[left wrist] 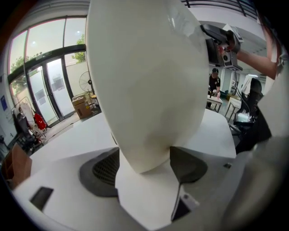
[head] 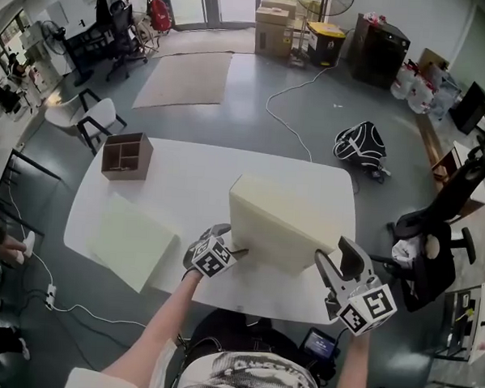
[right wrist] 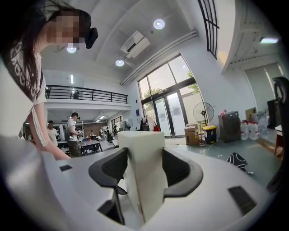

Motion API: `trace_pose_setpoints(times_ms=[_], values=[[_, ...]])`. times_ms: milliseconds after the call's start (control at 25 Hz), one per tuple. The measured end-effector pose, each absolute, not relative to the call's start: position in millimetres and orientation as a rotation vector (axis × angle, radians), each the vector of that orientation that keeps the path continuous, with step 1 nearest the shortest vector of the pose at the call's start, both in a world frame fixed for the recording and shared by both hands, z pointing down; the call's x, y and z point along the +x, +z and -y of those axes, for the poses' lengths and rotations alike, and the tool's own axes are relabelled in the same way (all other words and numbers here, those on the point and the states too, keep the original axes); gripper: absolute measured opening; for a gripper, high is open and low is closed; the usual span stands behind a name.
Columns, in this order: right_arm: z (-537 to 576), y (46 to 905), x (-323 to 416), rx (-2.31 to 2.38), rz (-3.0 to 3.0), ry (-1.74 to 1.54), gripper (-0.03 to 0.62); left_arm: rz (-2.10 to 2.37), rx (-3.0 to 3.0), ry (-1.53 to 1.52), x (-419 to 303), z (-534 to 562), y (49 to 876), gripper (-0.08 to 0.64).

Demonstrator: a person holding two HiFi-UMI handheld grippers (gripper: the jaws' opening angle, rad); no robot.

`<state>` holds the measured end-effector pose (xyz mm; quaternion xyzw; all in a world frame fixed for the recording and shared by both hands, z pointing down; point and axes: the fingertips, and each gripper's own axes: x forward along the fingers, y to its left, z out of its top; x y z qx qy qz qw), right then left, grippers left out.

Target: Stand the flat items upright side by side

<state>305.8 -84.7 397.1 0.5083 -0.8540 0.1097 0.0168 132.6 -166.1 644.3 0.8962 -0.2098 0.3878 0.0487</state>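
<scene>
The right gripper (head: 341,261) pinches the right end of the cream slab (head: 283,222), and the left gripper (head: 223,250) is clamped on its lower left corner. The slab is upright at the near side of the table (head: 186,182). I think both grips should hold it vertical and lower it gently before they let go. Only the head view shows the second slab (head: 133,240), lying flat, well apart.

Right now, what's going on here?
A person is holding a cream slab upright on its long edge on the white table. The left gripper has its jaws closed on the slab's left end, and the right gripper has its jaws closed on the right end. A second slab lies flat at the table's left, and a brown box sits at the far corner.
</scene>
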Motion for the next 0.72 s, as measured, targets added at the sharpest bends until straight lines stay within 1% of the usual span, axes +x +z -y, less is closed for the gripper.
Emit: trace_pose_setpoints(times_ms=[520, 680, 720], values=[[64.1, 398.3, 288.9, 1.400, 2.700, 0.293, 0.244, 0.964, 2.595, 0.744, 115.9, 153.4, 591.5, 0.333], [59.4, 402.8, 285.1, 1.347, 2.693, 0.264, 0.244, 1.025, 2.582, 0.707, 107.2, 147.9, 584.0, 0.330], [58.2, 405.9, 285.2, 1.338, 2.683, 0.256, 0.254, 1.033, 2.580, 0.706, 105.3, 144.9, 582.5, 0.330]])
